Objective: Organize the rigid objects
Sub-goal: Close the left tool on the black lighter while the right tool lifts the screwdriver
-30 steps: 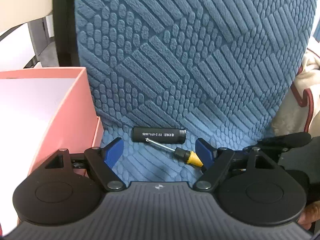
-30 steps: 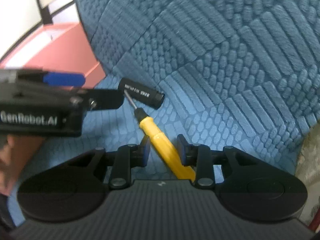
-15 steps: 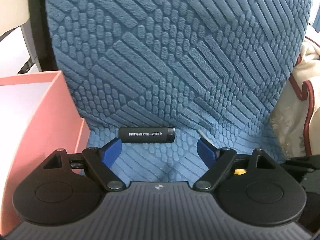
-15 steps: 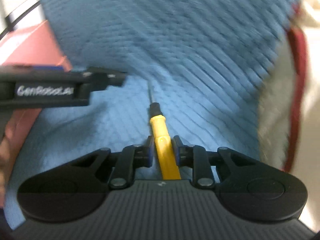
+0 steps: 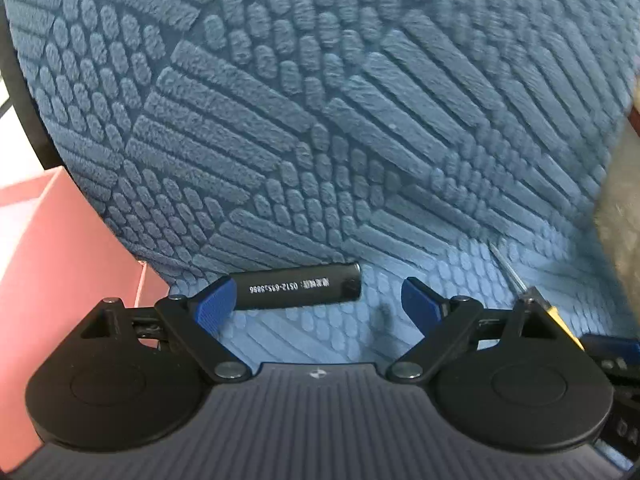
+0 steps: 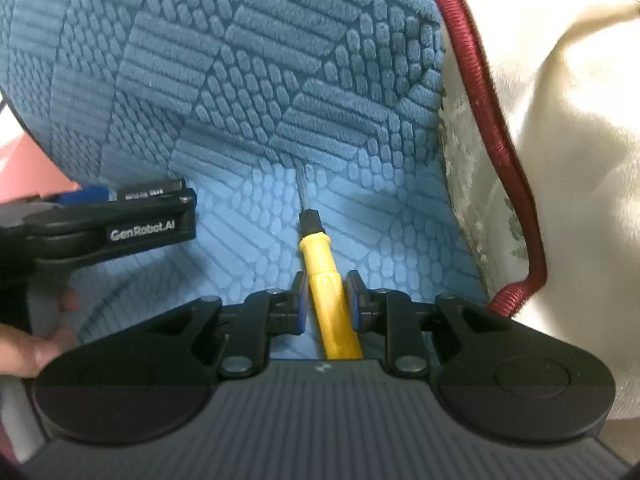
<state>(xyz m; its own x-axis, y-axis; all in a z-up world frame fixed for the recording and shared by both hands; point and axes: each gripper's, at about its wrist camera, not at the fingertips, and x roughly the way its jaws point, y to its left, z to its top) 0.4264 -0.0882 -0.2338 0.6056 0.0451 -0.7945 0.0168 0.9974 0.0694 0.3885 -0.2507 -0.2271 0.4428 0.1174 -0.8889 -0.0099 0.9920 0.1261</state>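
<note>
A black cylinder [image 5: 298, 287] with white print lies on the blue textured seat, at the foot of the backrest. My left gripper [image 5: 316, 304] is open, its blue pads either side of the cylinder and just short of it. My right gripper [image 6: 326, 300] is shut on a yellow-handled screwdriver [image 6: 320, 264], whose metal shaft points toward the backrest. The screwdriver's tip and handle show at the right edge of the left wrist view [image 5: 520, 288]. The left gripper also appears at the left of the right wrist view [image 6: 120, 224].
A pink box [image 5: 48, 260] stands left of the seat. A cream cushion with dark red piping [image 6: 492, 120] lies along the seat's right side. The blue backrest [image 5: 320, 100] rises right behind the cylinder.
The right gripper closed on the screwdriver and pulled it off the cylinder to the right. The left gripper moved forward, closer to the black cylinder.
</note>
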